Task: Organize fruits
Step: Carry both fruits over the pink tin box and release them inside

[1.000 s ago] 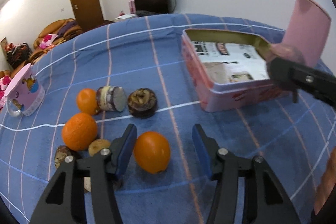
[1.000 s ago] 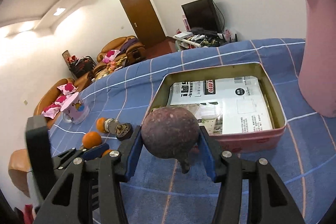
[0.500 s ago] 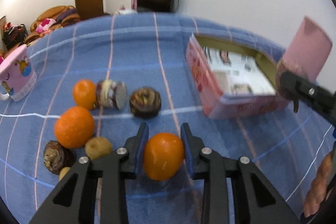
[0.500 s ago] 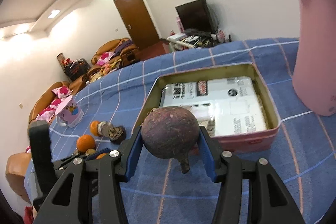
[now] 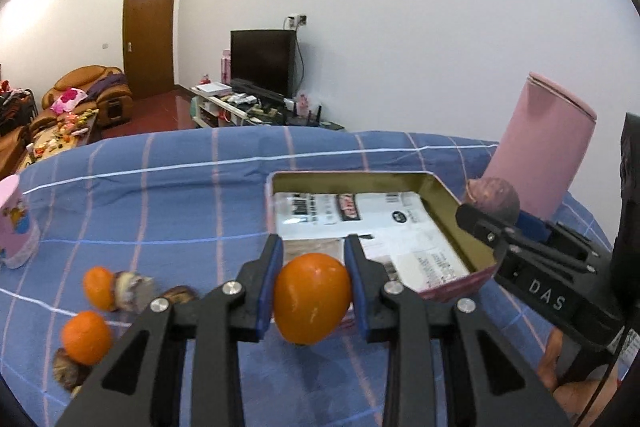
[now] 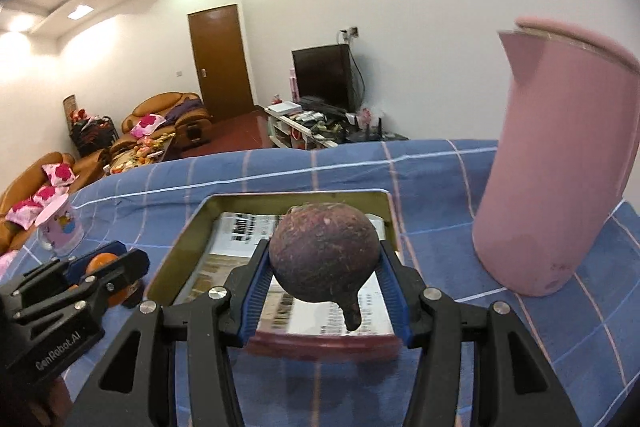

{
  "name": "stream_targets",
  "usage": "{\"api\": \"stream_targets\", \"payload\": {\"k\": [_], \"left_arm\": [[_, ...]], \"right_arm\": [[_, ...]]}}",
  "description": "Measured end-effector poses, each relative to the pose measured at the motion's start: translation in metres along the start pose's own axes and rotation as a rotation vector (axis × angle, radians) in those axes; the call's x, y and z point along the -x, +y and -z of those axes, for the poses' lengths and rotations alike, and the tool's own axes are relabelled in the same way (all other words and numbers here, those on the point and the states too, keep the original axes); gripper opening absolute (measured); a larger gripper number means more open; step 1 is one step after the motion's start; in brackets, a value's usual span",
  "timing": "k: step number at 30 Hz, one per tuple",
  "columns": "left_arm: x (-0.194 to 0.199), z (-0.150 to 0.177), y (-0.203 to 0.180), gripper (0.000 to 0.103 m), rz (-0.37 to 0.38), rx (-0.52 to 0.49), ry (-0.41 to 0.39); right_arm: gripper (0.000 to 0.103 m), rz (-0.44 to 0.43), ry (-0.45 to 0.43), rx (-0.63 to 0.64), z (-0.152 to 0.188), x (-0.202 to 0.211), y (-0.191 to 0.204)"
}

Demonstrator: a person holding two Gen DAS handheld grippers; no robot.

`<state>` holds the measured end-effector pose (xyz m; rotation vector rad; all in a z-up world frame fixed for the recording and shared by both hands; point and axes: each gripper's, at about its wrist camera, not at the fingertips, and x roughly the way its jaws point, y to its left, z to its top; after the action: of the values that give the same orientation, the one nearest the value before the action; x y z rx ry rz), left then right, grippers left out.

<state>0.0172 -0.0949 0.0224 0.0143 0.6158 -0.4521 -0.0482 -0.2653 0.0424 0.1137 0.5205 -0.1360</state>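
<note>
Blue checked cloth [image 5: 160, 211]; left tongs [image 5: 313, 289] clamping orange [image 5: 312, 298], right tongs [image 6: 325, 281] gripping purple fruit [image 6: 324, 253] (stem visible only there).

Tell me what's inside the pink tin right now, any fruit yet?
No fruit is visible in the pink tin. Only printed paper lines its bottom. The orange and the purple fruit, each held in tongs, cover parts of the near end.

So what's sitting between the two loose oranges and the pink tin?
In the left wrist view, brown round pieces, then bare blue cloth, lie between the oranges and the tin.
</note>
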Motion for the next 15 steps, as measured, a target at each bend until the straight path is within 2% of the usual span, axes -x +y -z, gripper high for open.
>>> {"api": "stream_targets", "payload": {"k": [15], "left_arm": [[-0.041,-0.015,-0.036,0.033,0.026,-0.012,0.043]], "right_arm": [[0.053,0.076,0.035,0.005,-0.007,-0.018,-0.032]]}}
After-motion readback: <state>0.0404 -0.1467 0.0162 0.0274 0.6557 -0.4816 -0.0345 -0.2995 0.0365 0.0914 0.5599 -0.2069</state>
